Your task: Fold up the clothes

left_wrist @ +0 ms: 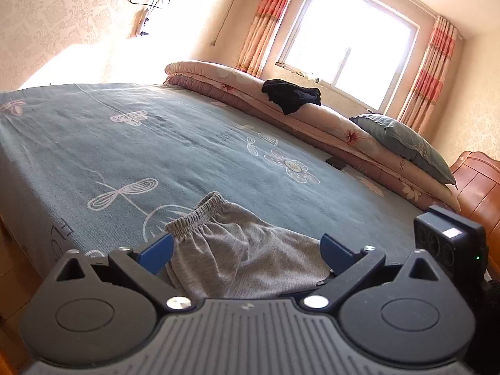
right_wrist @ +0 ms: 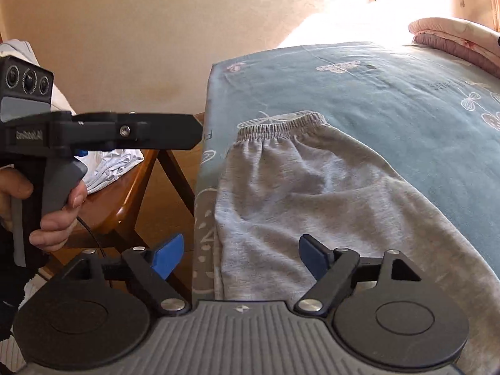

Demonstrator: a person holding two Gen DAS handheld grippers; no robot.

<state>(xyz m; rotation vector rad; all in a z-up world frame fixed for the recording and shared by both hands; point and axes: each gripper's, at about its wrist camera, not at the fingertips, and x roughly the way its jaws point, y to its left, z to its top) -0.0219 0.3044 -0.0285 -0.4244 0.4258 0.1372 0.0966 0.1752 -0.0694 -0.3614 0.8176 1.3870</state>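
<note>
while both jaws gape empty, grey shorts [right_wrist: 312, 193] lie rumpled, apparently folded, elastic waistband [right_wrist: 278, 129] gathered

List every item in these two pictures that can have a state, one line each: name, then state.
Grey shorts: lying flat at the bed's edge, waistband gathered, held by neither gripper.
Left gripper: open over the shorts.
Right gripper: open, nothing pinched.
Black garment: crumpled on the rolled quilt.
Quilt: folded along the bed's far side.
Curtains: drawn apart.
White clothes: heaped on the wooden chair.
</note>
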